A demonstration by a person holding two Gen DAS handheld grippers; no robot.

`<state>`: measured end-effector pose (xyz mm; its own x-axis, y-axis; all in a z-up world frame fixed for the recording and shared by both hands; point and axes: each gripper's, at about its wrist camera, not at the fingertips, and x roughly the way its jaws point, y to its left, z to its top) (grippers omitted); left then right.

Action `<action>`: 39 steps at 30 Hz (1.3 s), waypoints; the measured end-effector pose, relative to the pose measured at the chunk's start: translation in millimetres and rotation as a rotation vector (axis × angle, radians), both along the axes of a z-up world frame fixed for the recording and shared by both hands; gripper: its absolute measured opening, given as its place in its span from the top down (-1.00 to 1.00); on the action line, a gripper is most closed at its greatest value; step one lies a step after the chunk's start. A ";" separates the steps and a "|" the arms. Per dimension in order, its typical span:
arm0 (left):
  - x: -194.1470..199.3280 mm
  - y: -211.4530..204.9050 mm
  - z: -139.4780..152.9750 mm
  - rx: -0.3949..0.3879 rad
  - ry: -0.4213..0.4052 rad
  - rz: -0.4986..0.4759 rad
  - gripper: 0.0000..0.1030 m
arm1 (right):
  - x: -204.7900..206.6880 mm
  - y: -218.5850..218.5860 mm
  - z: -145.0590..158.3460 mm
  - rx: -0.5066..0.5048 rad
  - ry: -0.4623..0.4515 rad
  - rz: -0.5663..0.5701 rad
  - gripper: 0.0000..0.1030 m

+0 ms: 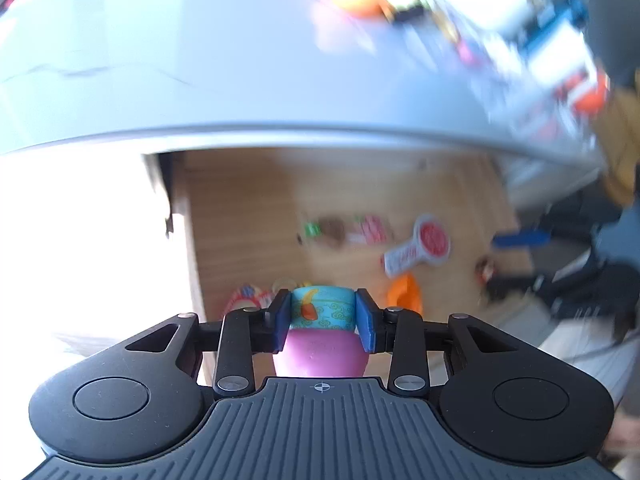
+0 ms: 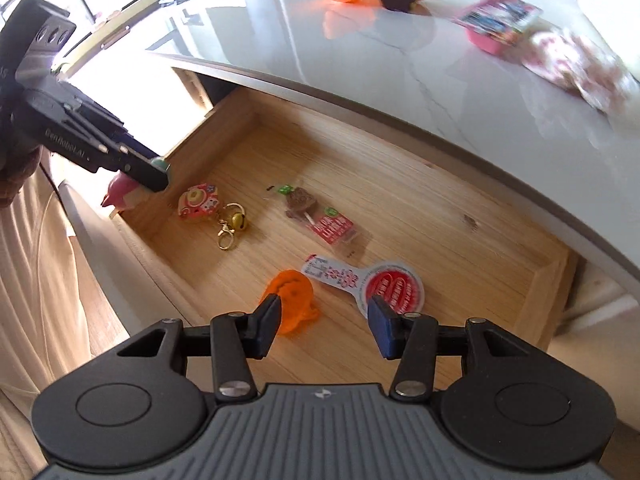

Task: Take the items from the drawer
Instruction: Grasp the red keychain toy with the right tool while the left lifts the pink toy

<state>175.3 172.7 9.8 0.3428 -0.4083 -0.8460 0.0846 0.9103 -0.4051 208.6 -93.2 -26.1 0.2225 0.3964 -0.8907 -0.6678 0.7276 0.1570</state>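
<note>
With several things already on the counter [image 2: 280, 60], the left gripper [image 1: 322, 316] clamps a toy [image 1: 322, 334], the right gripper [image 2: 323, 322] gapes empty, and four items remain in the drawer [image 2: 440, 216].

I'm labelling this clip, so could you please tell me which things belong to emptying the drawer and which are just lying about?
Job:
- drawer
- pink toy in left gripper
- keychain
- lollipop
- orange toy
- red-lidded pack
- right gripper, open

Lying about:
- countertop
- pink tray
</note>
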 end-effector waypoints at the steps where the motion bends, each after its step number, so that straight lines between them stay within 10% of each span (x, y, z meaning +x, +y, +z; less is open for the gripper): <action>1: 1.2 15.2 4.1 -0.047 -0.013 0.038 0.26 | 1.2 11.5 1.0 -0.002 0.003 0.024 0.07; 17: -18.8 68.2 5.6 -0.113 -0.148 0.281 0.26 | 30.9 193.0 -58.7 -0.081 0.152 0.357 0.07; 23: -23.5 87.9 9.5 -0.208 -0.177 0.368 0.26 | 28.7 226.9 -71.5 -0.149 0.080 0.423 0.07; 33: -20.3 91.7 8.2 -0.206 -0.170 0.402 0.26 | 21.3 247.8 -89.2 -0.215 0.090 0.484 -0.12; 39: -15.6 81.6 7.5 -0.237 -0.161 0.332 0.26 | 19.2 195.8 -41.1 -0.185 0.069 0.431 -0.12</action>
